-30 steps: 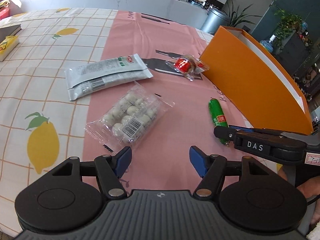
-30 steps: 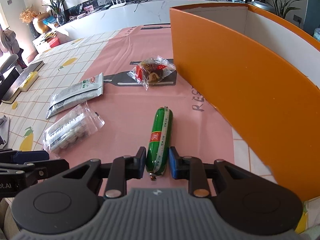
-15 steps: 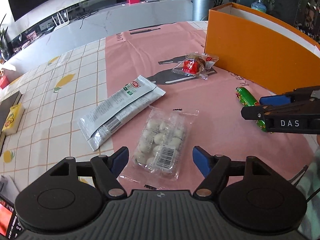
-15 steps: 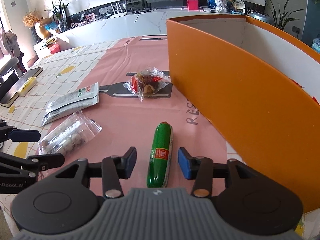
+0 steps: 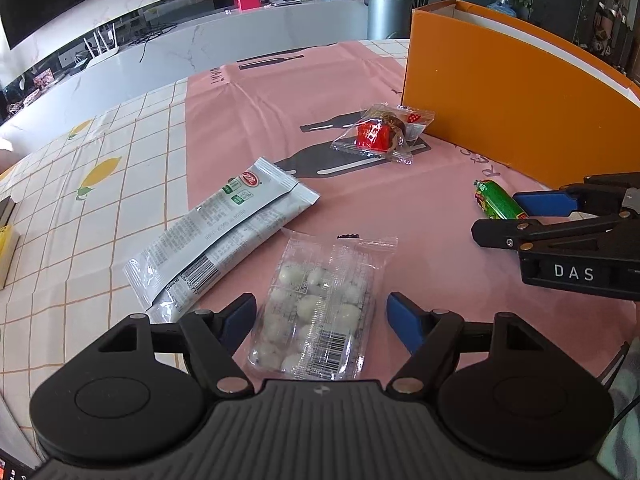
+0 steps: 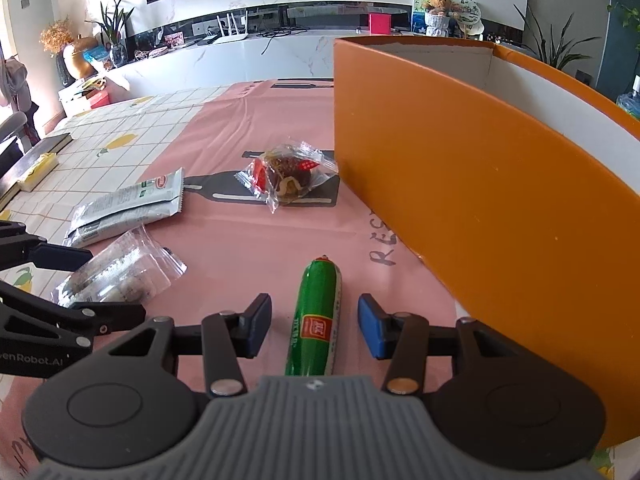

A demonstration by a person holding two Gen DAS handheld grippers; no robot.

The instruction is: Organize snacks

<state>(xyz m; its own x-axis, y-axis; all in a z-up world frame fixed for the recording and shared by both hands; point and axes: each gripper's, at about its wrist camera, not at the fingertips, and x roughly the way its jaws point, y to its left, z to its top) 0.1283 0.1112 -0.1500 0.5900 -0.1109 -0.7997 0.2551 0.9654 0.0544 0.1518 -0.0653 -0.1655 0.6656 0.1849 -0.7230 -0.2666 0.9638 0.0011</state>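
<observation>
Pink cloth [image 5: 240,120] carried loose snacks. Left gripper [image 5: 320,316] gaped around the candy pack [image 5: 316,312], right gripper [image 6: 312,326] released astride the sausage [image 6: 316,316]; box [image 6: 460,184] at two o'clock awaited them.

Your left wrist camera sits just behind the left hand-held gripper [image 5: 320,316], looking forward and steeply down at the worktop [image 5: 420,208] from close range. Your right wrist camera does the same behind the right hand-held gripper [image 6: 314,328], with the orange box [image 6: 460,184] close on its right. Both views share the pink mat's middle: the clear pack of white balls [image 5: 316,308] [image 6: 120,280], the green sausage [image 5: 500,200] [image 6: 316,320] and the silver packet [image 5: 224,228] [image 6: 128,204]. Each view catches the other hand-held gripper at its edge.
</observation>
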